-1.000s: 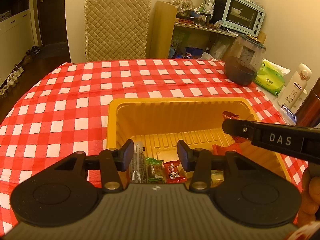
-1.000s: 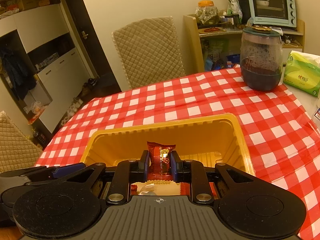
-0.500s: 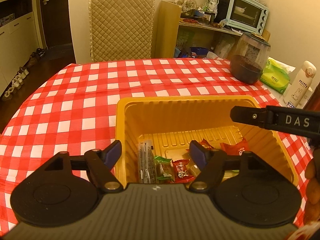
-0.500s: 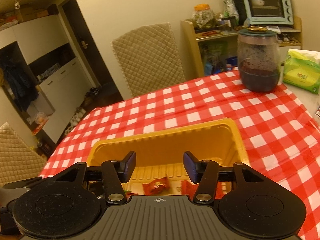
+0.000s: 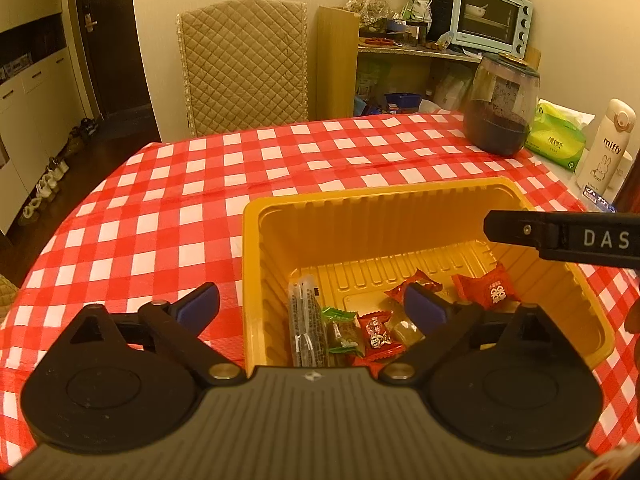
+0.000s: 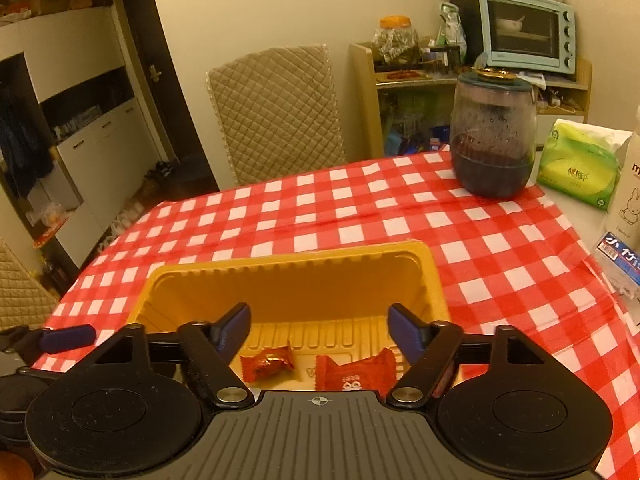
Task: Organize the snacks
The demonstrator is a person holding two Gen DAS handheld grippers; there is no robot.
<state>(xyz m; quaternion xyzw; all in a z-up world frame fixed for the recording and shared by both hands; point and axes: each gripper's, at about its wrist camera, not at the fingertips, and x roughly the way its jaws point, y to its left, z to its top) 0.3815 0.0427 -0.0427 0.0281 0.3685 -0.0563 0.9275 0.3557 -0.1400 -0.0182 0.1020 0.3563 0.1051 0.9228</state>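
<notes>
Yellow plastic tray (image 5: pixel 256 240) on checked cloth, wrapped snacks (image 5: pixel 374 330) grouped at 6 o'clock inside; left gripper (image 5: pixel 312 306) and right gripper (image 6: pixel 318 322) both spread wide, empty; advisable to clear the rim before fetching more.

A dark jar (image 6: pixel 493 140) (lidded) stands beside green tissues (image 6: pixel 578 168).

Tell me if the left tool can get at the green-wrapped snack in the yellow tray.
Probably yes: the left tool is open above the yellow tray, the green-wrapped snack lies uncovered, though neighbours crowd both sides.
</notes>
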